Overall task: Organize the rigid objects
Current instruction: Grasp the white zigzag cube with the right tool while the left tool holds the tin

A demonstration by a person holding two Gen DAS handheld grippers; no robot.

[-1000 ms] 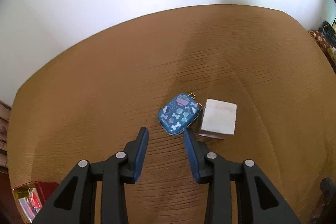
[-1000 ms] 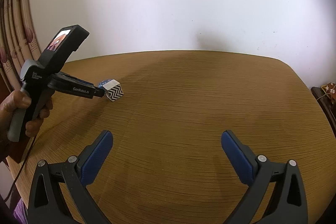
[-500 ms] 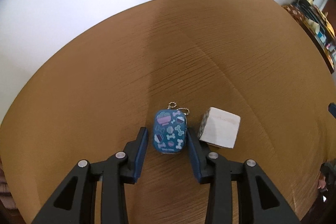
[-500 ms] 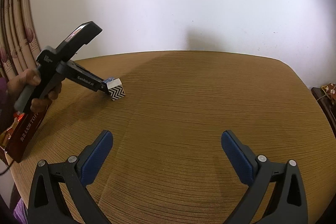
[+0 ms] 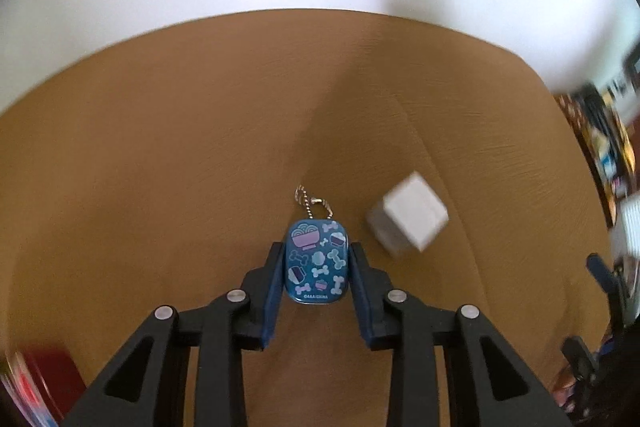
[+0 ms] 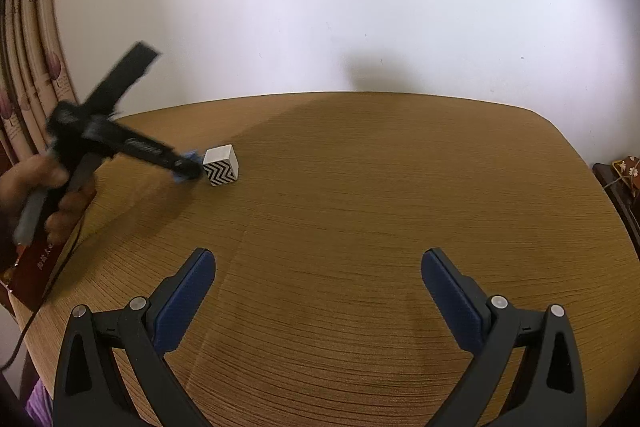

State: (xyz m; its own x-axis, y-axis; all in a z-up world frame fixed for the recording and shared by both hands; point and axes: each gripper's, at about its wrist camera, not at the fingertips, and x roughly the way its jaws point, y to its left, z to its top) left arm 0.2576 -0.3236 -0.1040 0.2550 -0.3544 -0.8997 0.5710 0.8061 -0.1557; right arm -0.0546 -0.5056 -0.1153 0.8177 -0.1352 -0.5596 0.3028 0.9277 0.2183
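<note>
Left gripper [image 5: 316,275] closing, pads hugging blue charm tin [image 5: 316,263], on table [image 5: 160,167]; white cube [image 5: 408,217] at two o'clock. Grasp step; next needed firm squeeze, lift. Right gripper [image 6: 318,291] wide apart, empty.

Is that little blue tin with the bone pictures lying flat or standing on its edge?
Flat. The blue tin shows its whole printed face upward on the table, bead chain trailing behind, between the left gripper's fingers.

Even, fairly bright daylight. Soft grey shadow on wall [image 6: 372,67] above surface [image 6: 360,187]. Left wrist view motion-blurred: cube [image 5: 408,219] smeared. Right wrist view sharp, except blurred hand [image 6: 44,195]. Fisheye bending, dark corners.
</note>
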